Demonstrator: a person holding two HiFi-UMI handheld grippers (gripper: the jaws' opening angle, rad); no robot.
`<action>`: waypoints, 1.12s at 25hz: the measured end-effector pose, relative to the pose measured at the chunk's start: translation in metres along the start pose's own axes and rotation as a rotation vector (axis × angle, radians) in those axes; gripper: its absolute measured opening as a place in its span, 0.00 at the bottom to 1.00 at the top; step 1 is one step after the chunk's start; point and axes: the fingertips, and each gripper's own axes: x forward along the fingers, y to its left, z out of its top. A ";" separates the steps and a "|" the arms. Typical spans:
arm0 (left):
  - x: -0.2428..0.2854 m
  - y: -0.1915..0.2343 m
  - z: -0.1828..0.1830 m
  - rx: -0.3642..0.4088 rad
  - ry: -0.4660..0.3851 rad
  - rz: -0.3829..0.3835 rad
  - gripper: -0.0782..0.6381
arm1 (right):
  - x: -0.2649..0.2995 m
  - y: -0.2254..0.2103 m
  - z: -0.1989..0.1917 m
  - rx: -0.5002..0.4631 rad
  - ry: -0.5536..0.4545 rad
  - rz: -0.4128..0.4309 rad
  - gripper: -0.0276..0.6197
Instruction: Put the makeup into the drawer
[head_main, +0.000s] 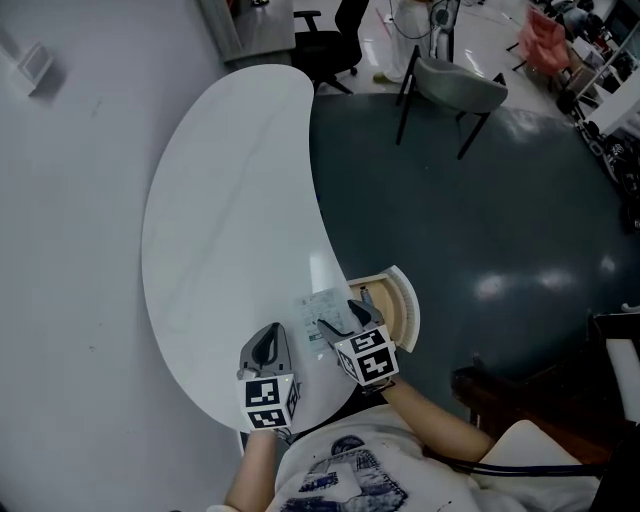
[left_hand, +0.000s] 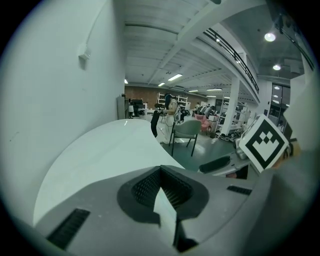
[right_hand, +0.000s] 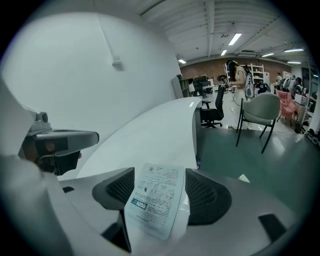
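The flat white printed makeup sachet (right_hand: 152, 205) looked light, floppy and slick, likely best pinched by an edge. The right gripper (right_hand: 160, 175) had its fingers wide around it; the left gripper (left_hand: 161, 172) fingers were closed and empty.

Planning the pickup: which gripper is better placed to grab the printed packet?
Right. The right gripper straddles the printed packet with jaws apart, next to the open drawer; the left gripper is shut and off to the side.
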 end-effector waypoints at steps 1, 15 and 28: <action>0.004 0.001 -0.002 -0.004 0.006 0.003 0.18 | 0.005 -0.002 -0.003 -0.008 0.012 0.001 0.51; 0.038 0.006 -0.027 -0.033 0.076 0.019 0.18 | 0.052 -0.010 -0.029 -0.093 0.108 -0.006 0.56; 0.041 0.007 -0.027 -0.042 0.088 0.025 0.18 | 0.056 -0.005 -0.038 -0.251 0.112 -0.073 0.56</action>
